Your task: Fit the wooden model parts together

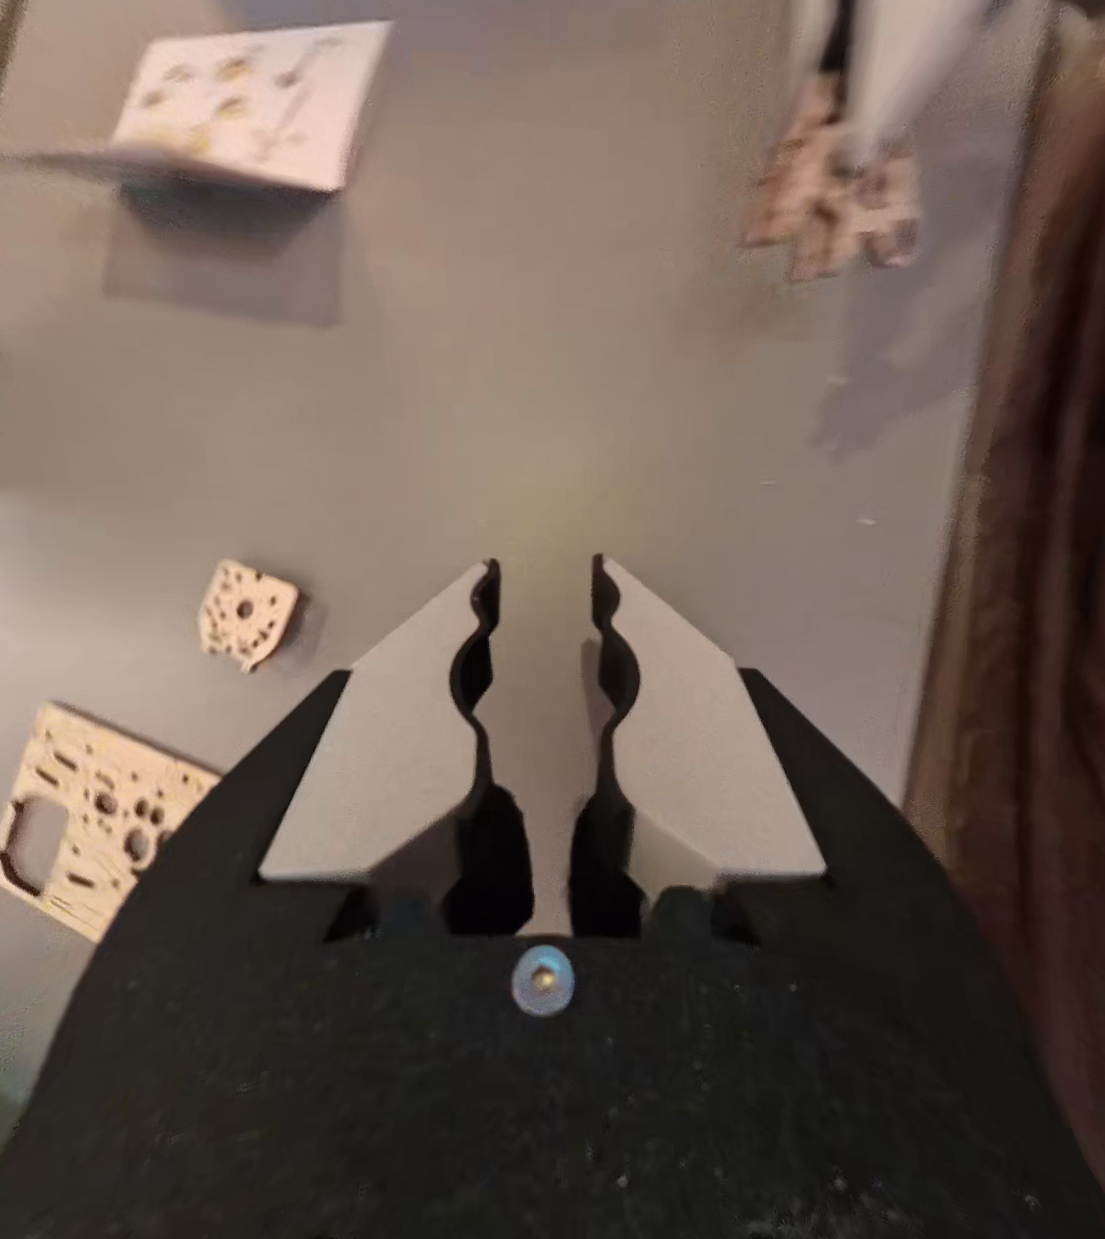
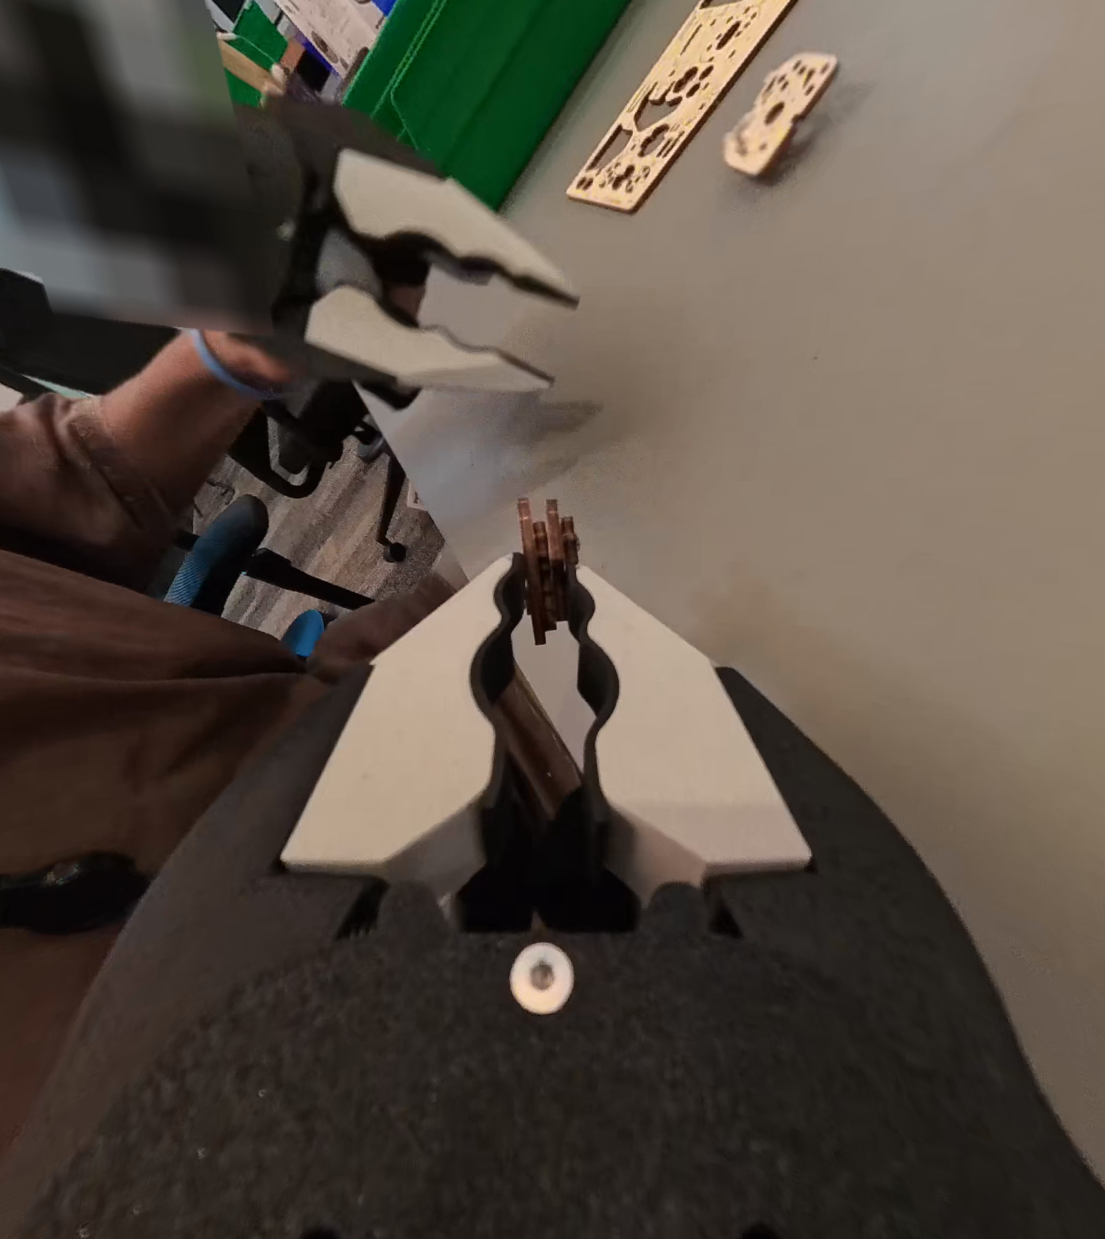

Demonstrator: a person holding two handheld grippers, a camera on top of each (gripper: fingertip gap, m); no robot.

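Wooden model assembly: several thin brown laser-cut plates stacked edge-on, clamped at the jaw tips of the right gripper, above the grey tabletop near its edge. Left gripper: jaws apart, empty. Perforated wooden sheet and small cut piece lie flat on the tabletop, paper sheet well beyond; green panel off the edge.

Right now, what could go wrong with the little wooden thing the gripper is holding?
The right gripper pinches the small wooden assembly only at its fingertips, so it could slip or twist out. The left gripper is open and empty; if it bumps in, the stacked layers might come apart.
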